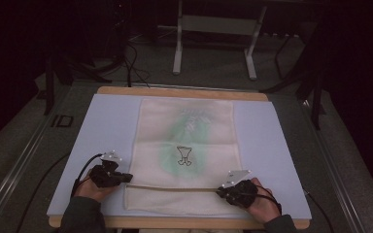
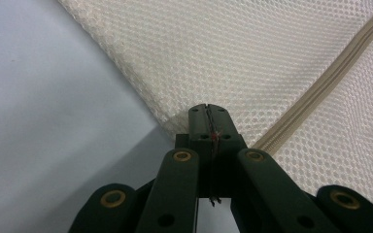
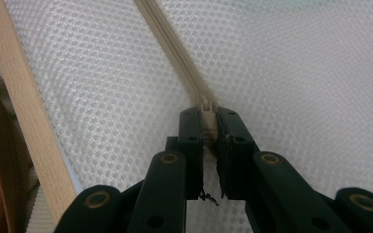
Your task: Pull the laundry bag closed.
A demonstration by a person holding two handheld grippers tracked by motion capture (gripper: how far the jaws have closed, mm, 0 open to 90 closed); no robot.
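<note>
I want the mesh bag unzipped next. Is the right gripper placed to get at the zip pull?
Probably yes: the right gripper already has the zip pull between its jaws, with nothing across the zip on the mesh bag.

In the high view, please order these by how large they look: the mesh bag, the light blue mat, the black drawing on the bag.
1. light blue mat
2. mesh bag
3. black drawing

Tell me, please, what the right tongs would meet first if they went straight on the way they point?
Probably the zip itself: the right tongs grip its slider and point along it across the mesh bag.
</note>
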